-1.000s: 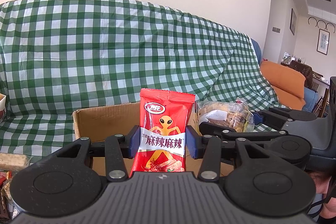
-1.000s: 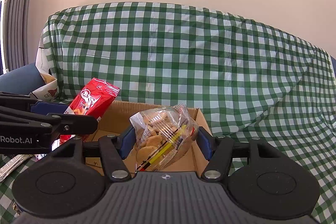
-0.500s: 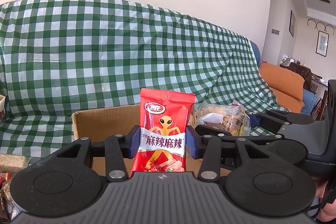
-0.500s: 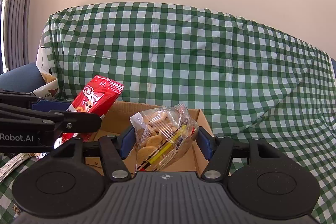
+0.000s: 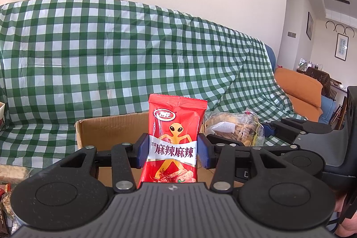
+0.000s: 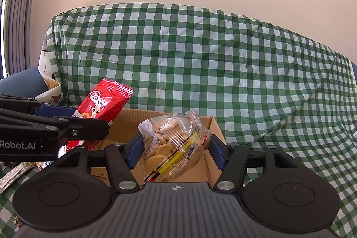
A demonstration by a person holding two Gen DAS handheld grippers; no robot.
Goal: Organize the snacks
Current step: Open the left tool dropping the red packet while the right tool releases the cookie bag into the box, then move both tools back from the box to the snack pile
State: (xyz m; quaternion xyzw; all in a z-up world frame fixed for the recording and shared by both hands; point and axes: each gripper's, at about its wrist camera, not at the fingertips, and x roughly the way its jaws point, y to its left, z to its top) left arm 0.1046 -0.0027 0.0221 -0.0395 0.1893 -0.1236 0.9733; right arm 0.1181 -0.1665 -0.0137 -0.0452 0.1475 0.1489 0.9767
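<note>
Left wrist view, left gripper (image 5: 173,153) clamping red packet (image 5: 175,139), right gripper (image 6: 176,152) clamping cookie bag (image 6: 173,146)

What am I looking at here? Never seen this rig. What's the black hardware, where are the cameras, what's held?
Two handheld grippers, each with a fisheye camera looking along its fingers; a person carries them. The left gripper is clamped on a red snack packet. The right gripper is clamped on a clear bag of cookies. Both are held over an open cardboard box on a green checked cloth. Each view also shows the other gripper at its edge. More wrapped snacks lie left of the box.
</note>
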